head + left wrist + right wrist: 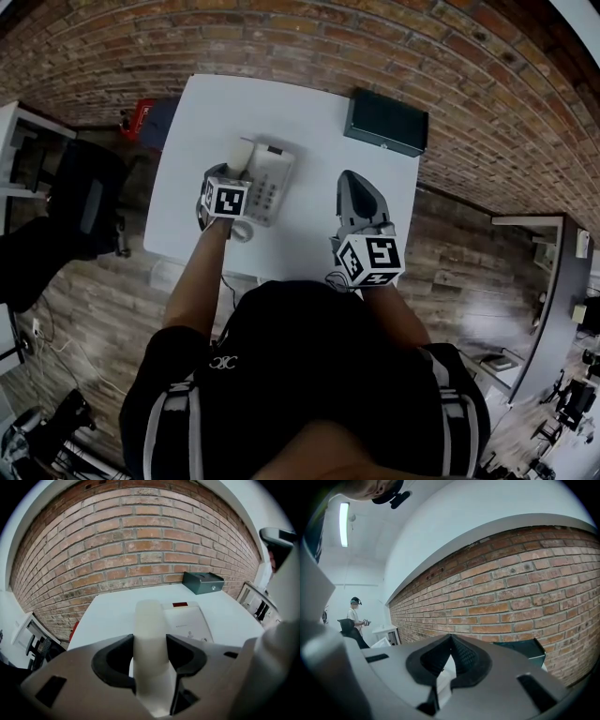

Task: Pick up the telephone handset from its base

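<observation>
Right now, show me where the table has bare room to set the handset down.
Bare: the far left corner of the table, beyond the phone base; the strip between the base and the right gripper; the far edge between the base and the dark box. Crowded: the near left, where the left gripper grips the handset.

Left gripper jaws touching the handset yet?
Touching. The left gripper view shows the left gripper jaws flush against both sides of the handset, with no gap.
</observation>
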Motion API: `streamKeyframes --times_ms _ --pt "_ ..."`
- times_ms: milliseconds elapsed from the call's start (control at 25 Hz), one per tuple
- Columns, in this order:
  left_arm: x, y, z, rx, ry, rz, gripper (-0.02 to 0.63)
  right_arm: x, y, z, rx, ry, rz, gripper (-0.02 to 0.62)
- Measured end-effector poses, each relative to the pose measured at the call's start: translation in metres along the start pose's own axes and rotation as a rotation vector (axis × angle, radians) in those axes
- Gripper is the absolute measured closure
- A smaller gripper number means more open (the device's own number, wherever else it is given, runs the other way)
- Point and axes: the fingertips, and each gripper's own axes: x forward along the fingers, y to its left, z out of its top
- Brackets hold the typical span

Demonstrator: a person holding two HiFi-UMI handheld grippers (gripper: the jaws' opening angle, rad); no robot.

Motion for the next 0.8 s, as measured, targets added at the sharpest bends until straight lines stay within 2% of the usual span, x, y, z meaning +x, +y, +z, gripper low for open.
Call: streamKeyframes --times_ms 280,800 --pt "-0.029 -0.001 0.015 -0.008 -0.099 0.033 0.396 -0.005 0.004 0.006 -0.001 -0.022 0.016 0.597" --pt "-0.150 -0.014 0.059 -0.074 -0.419 0.064 0.396 -0.018 0.022 0.015 0.001 -0.073 0.057 0.598"
